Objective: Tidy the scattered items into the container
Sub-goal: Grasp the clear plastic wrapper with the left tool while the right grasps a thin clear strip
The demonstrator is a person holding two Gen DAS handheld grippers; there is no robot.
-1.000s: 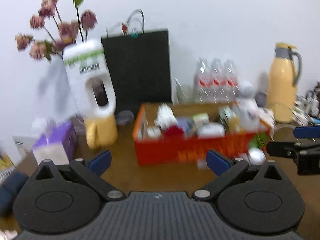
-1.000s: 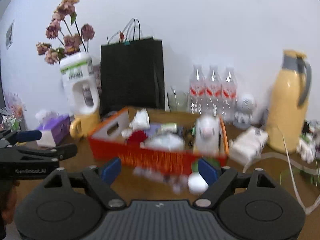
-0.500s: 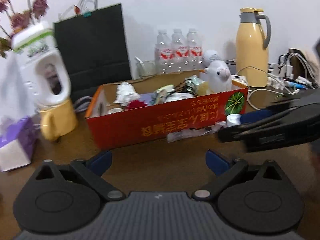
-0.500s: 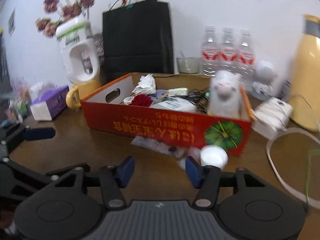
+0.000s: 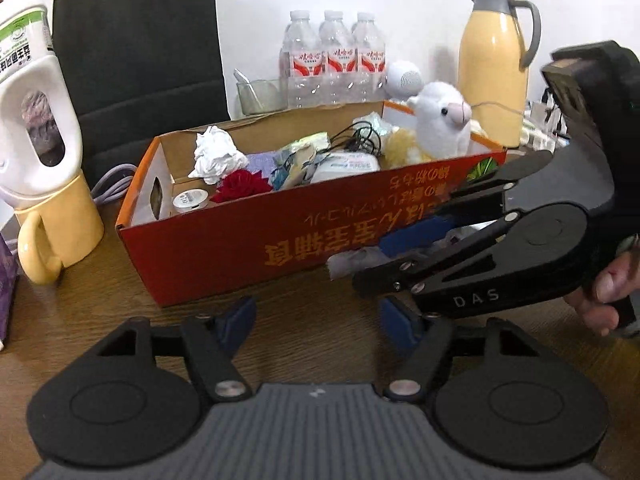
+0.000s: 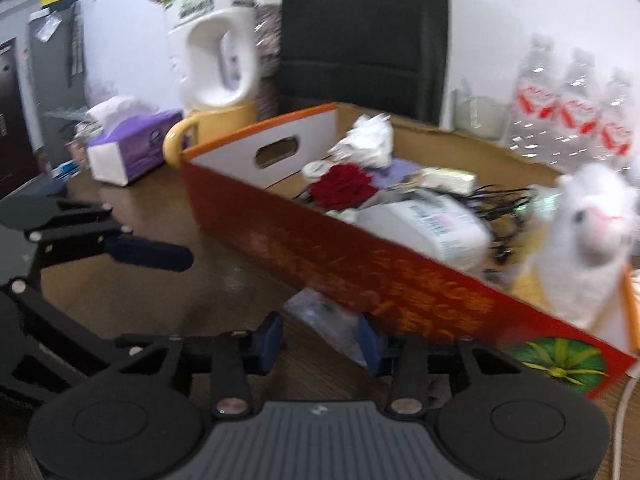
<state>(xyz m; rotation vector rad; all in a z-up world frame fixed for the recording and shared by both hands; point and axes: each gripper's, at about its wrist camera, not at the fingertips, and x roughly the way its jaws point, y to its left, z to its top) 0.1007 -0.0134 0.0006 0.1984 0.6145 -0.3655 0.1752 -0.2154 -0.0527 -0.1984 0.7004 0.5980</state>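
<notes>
Plastic packet (image 6: 326, 318) lay on the counter (image 6: 224, 280) against the red box's (image 6: 360, 276) near wall, between our right tongs (image 6: 320, 340), whose jaws had just been narrowing but not yet pressing. We judged the crinkly film might slip. Left tongs (image 5: 318, 318) stood half open, empty, just beside the right: collision risk. Bare counter lay leftward; beyond the box stood bottles (image 5: 334, 60).
</notes>
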